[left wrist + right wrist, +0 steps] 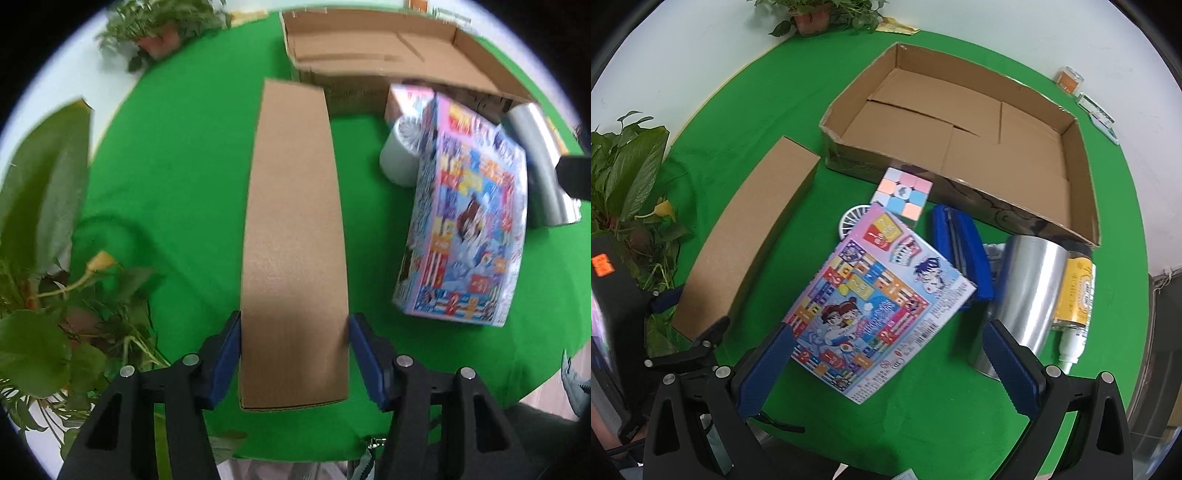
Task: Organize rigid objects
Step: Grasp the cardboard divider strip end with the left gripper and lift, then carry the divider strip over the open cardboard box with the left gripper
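Cardboard tray (964, 122) open on green cloth (757, 110), nothing inside

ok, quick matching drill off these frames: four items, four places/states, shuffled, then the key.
Items:
1. long brown box
2. puzzle cube
3. silver can
4. open cardboard tray

Places/states:
A. lying on its side beside the yellow bottle
B. between the left gripper fingers
C. empty, at the far side of the green cloth
D. against the tray's near wall, behind the colourful box

Pairs: 1-B, 2-D, 3-A, 4-C
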Demonstrator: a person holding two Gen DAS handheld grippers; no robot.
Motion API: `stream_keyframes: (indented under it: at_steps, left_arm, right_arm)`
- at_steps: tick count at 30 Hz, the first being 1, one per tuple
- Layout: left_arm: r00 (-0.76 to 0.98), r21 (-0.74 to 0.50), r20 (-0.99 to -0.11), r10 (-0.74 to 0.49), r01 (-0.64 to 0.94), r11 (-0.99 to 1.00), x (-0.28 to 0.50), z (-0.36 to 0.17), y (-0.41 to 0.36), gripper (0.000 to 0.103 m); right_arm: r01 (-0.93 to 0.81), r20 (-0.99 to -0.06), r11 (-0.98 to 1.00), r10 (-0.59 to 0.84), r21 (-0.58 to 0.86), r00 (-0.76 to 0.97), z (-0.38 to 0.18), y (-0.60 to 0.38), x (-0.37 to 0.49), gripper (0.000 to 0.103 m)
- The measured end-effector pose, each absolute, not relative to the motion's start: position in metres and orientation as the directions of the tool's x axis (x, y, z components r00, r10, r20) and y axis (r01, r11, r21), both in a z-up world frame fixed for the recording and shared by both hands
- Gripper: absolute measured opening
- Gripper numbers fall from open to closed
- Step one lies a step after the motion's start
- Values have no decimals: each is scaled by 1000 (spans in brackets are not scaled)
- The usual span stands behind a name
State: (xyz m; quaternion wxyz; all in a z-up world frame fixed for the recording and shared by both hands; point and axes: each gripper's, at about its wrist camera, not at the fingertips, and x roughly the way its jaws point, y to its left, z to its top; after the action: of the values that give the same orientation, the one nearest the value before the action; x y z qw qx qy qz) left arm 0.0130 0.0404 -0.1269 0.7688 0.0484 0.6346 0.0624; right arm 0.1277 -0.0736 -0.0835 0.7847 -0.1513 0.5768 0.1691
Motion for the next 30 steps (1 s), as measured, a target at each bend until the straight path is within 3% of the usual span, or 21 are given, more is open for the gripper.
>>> stream_keyframes:
  at_steps: [4,9,11,15,19,22,24,25,30]
  left_arm:
    - [232,-96,-969,-88,-23,995,5,-111,51,57]
    - [349,-369,-876,-334,-37,929,2,-83,64,70]
    - [379,-405,-859,-345,-90,910,-3,-81,82,75]
    - [336,-435,-878,-340,-268,859,-5,-113,124,75]
    - [298,-420,-893,-337,-288,861,-8,-131,137,73]
    - [265,-418,-897,-353,-252,873,-8,-138,135,49]
    - [170,-390,-919,-356,-254,885,-5,-159,129,22]
    - [125,-365,-931,-344,-260,894,-3,-170,123,18]
    - [113,-341,-940,-323,-230,911,-5,-173,119,16]
  right_arm:
    - [-462,-958,886,109,-26,264,-86,-61,130,102]
    - [-461,-960,887,119,-11,252,-90,-56,135,102]
    - [-451,-961,893,119,-5,248,-91,-55,138,102]
    - [-452,-967,892,133,21,219,-99,-50,139,102]
    - [-479,-971,874,180,84,159,-115,-37,128,102]
    - [-471,-967,866,239,168,93,-130,-27,118,102]
    - [-444,-970,873,241,200,37,-147,-21,111,99]
    - [-437,-971,873,241,214,6,-155,-17,108,94]
    - [-381,-964,886,255,264,-75,-189,-10,91,83]
